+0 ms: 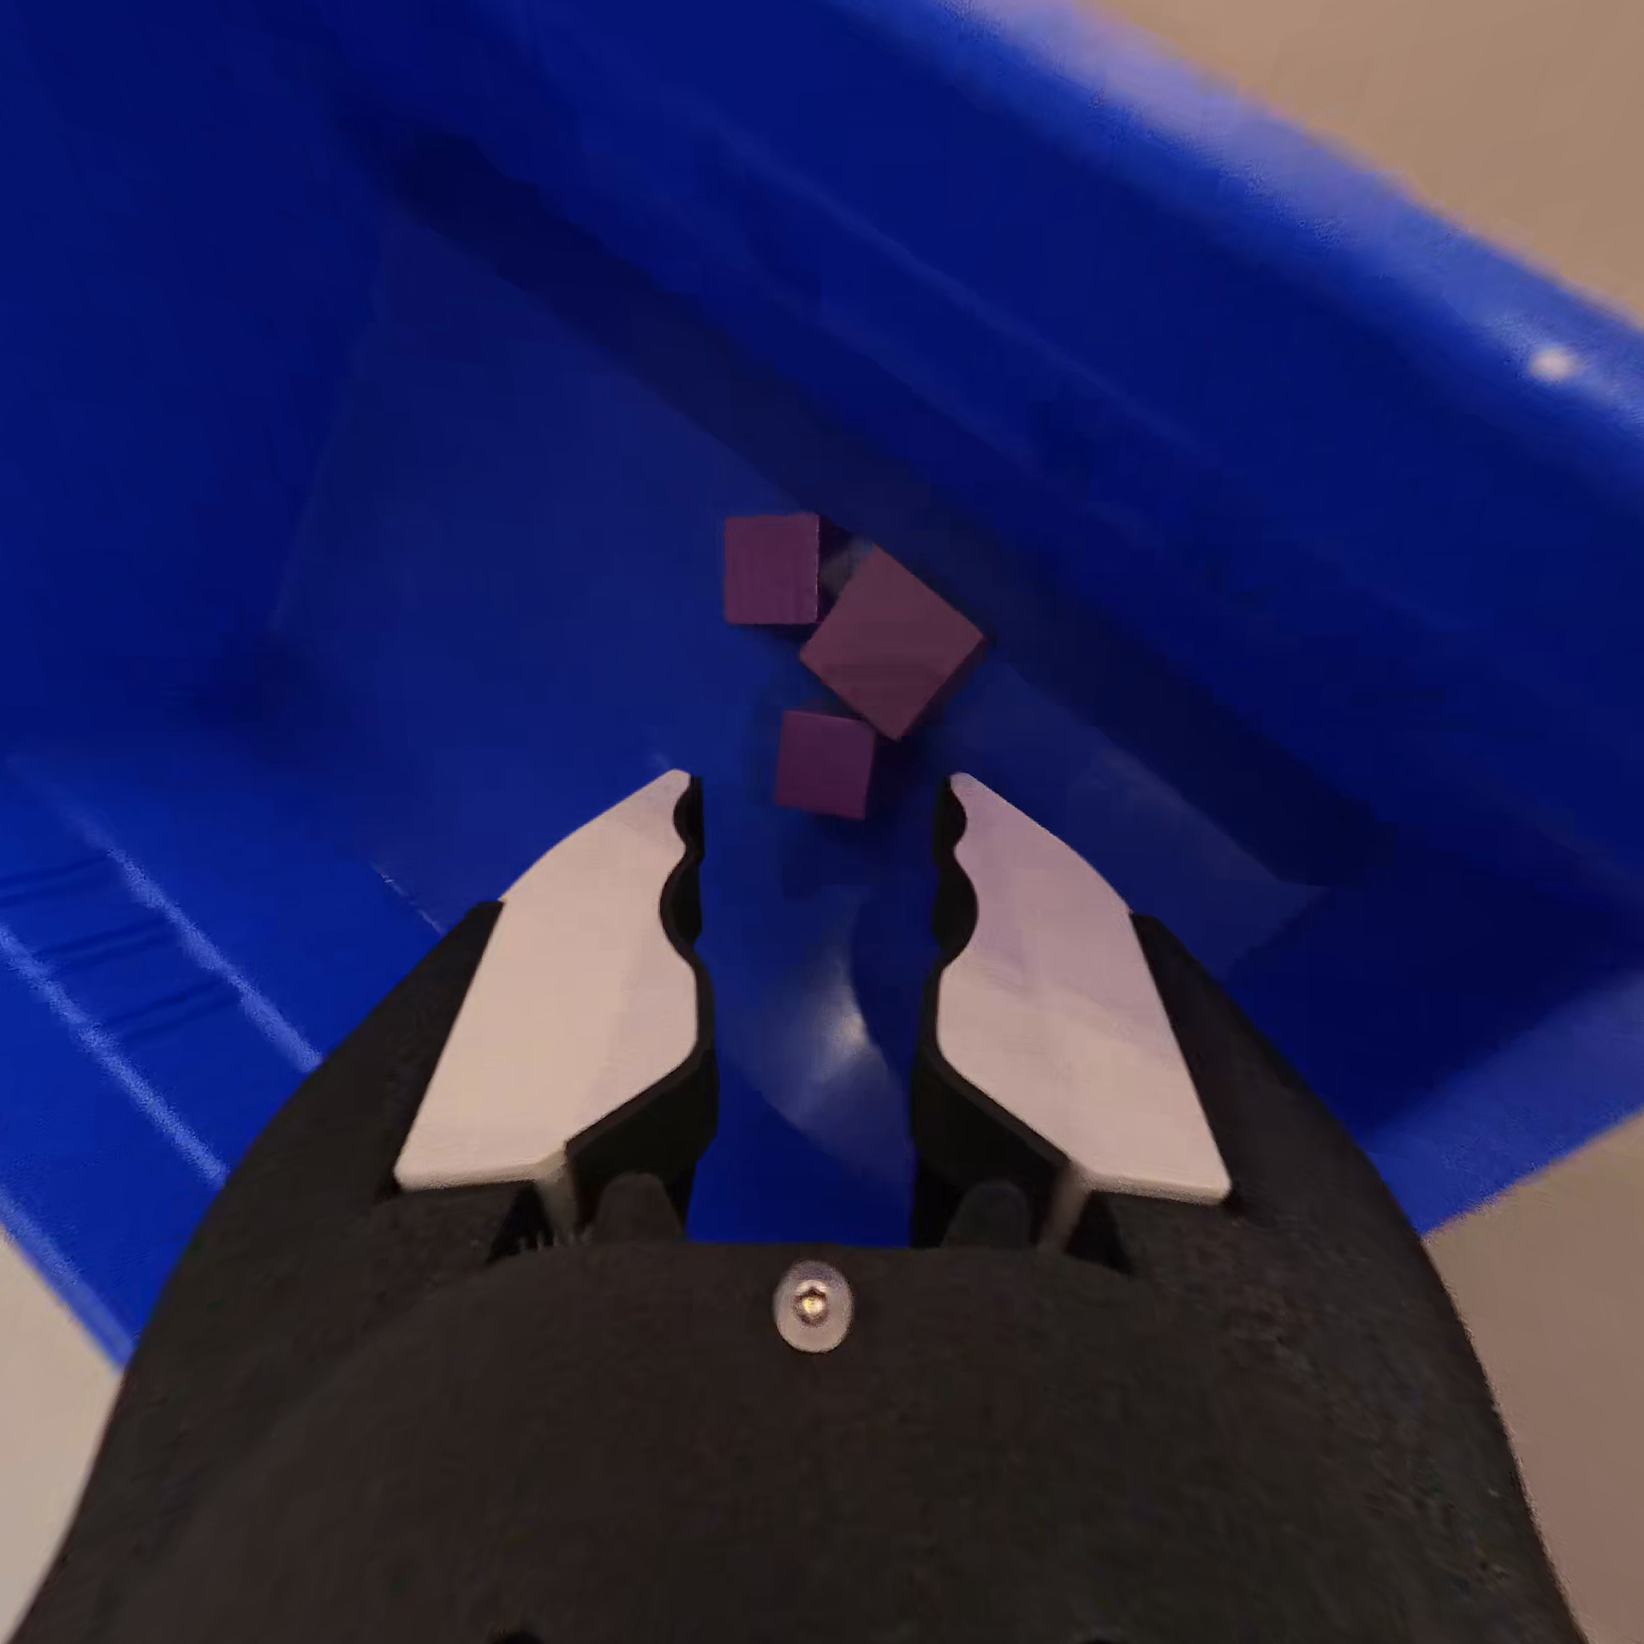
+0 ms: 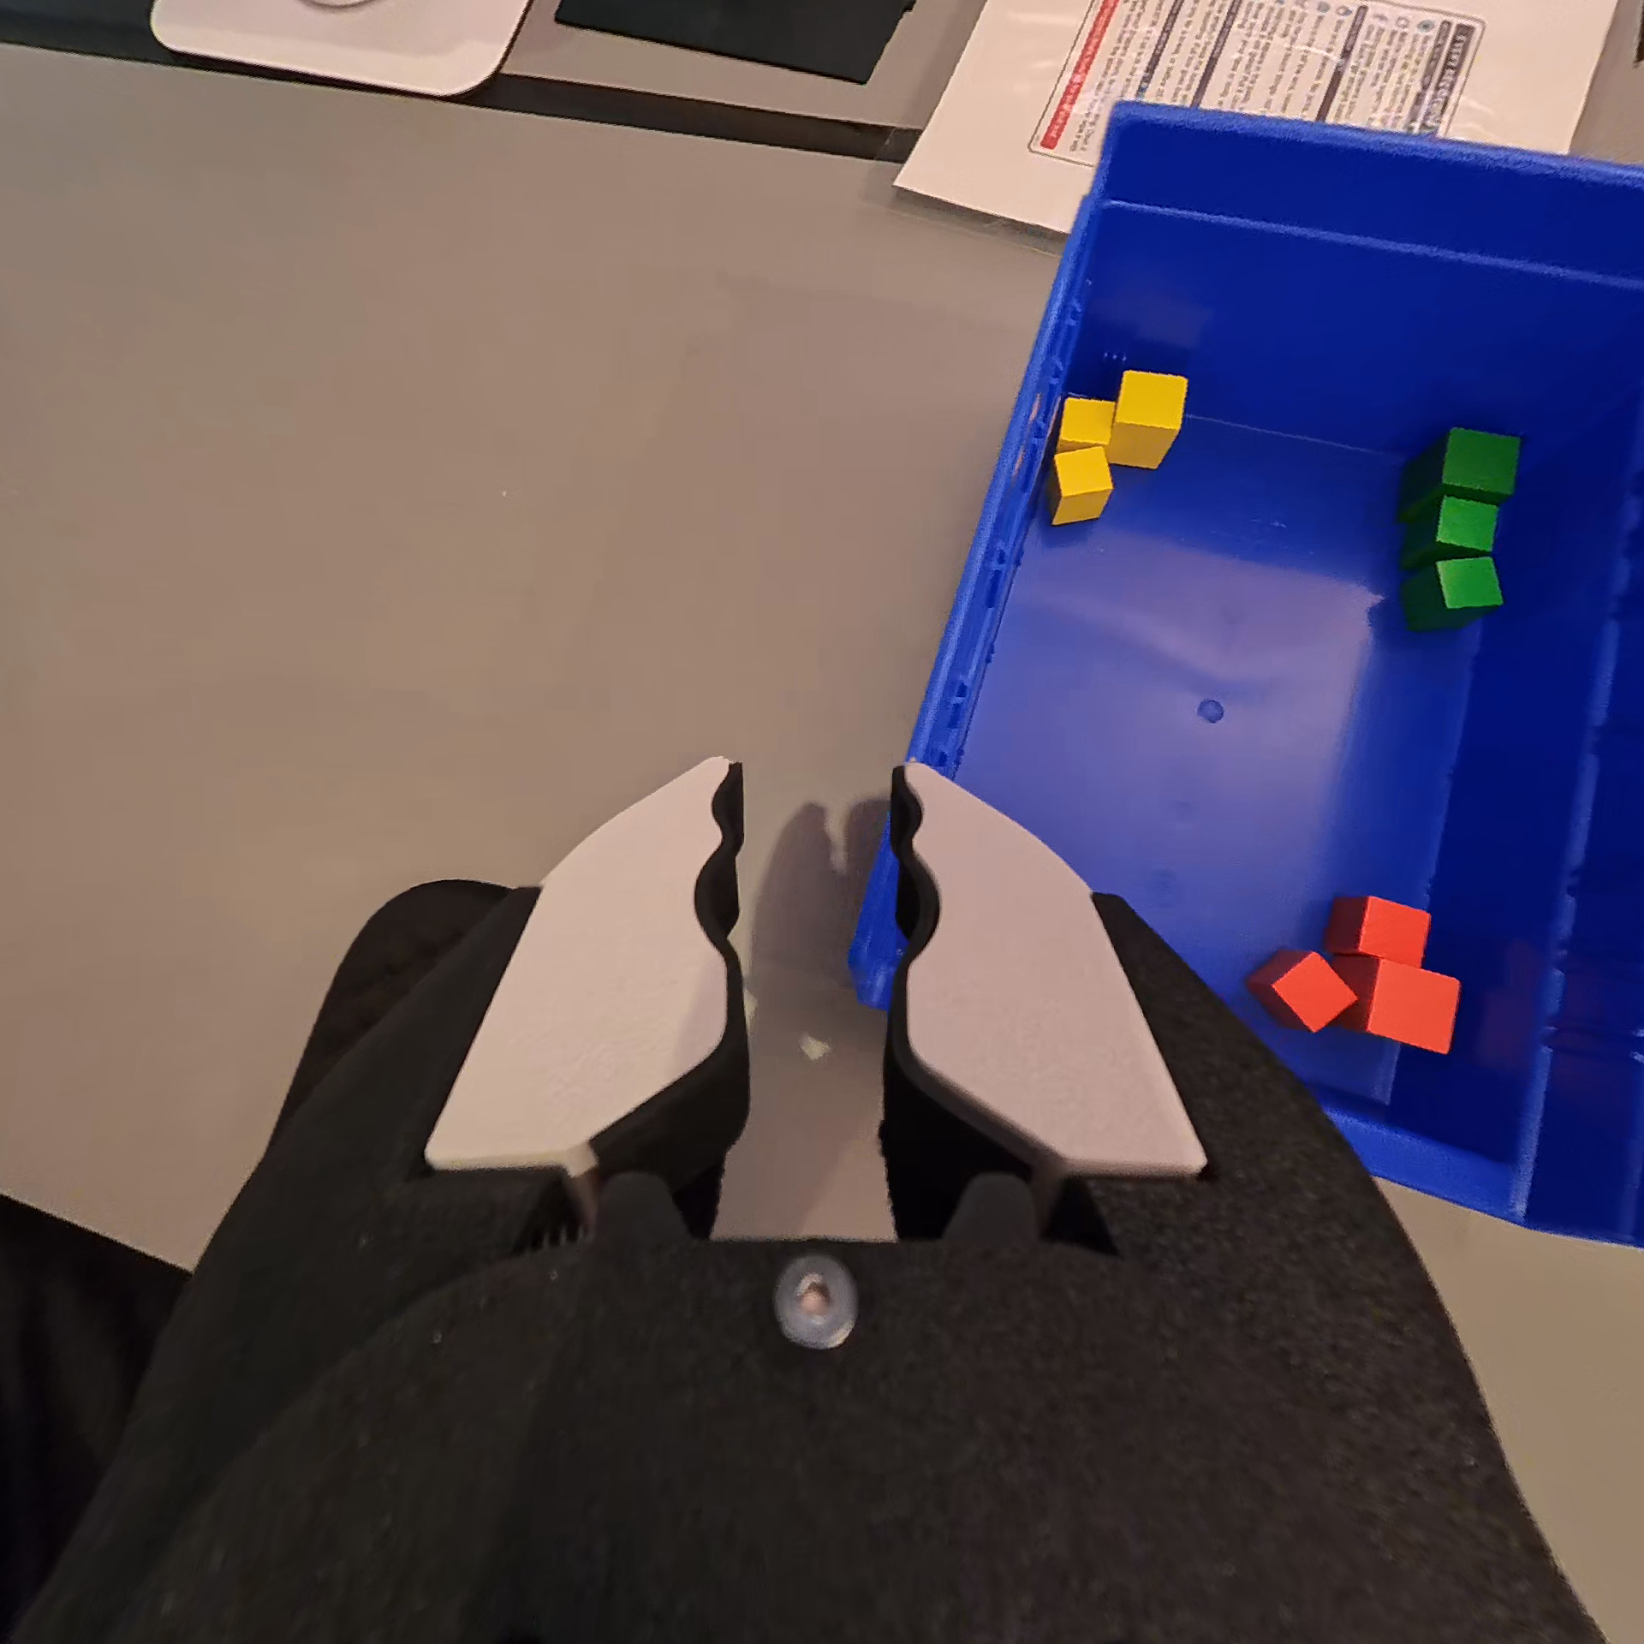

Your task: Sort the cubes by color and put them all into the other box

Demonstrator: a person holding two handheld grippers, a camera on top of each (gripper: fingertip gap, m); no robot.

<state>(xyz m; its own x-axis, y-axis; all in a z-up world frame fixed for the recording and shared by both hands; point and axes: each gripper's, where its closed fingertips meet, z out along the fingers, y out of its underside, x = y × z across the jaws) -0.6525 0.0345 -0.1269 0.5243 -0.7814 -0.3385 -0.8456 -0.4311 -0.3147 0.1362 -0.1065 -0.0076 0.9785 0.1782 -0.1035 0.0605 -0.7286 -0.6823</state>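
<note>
In the left wrist view, three purple cubes point(image 1: 854, 658) lie close together on the floor of a blue box point(image 1: 445, 534). My left gripper point(image 1: 818, 783) is open and empty, just above and short of the nearest purple cube point(image 1: 823, 763). In the right wrist view, another blue box point(image 2: 1245, 712) holds three yellow cubes point(image 2: 1116, 445) at its far left corner, three green cubes point(image 2: 1454, 534) by the far right wall, and three red cubes point(image 2: 1370, 974) at the near end. My right gripper point(image 2: 817, 774) is open and empty over the grey table, left of that box.
A grey table point(image 2: 400, 489) spreads left of the box. A printed sheet point(image 2: 1245, 80) lies behind the box. A white pad point(image 2: 338, 44) and a dark mat point(image 2: 738, 36) sit at the far edge. A dark sleeve point(image 2: 53, 1334) shows at lower left.
</note>
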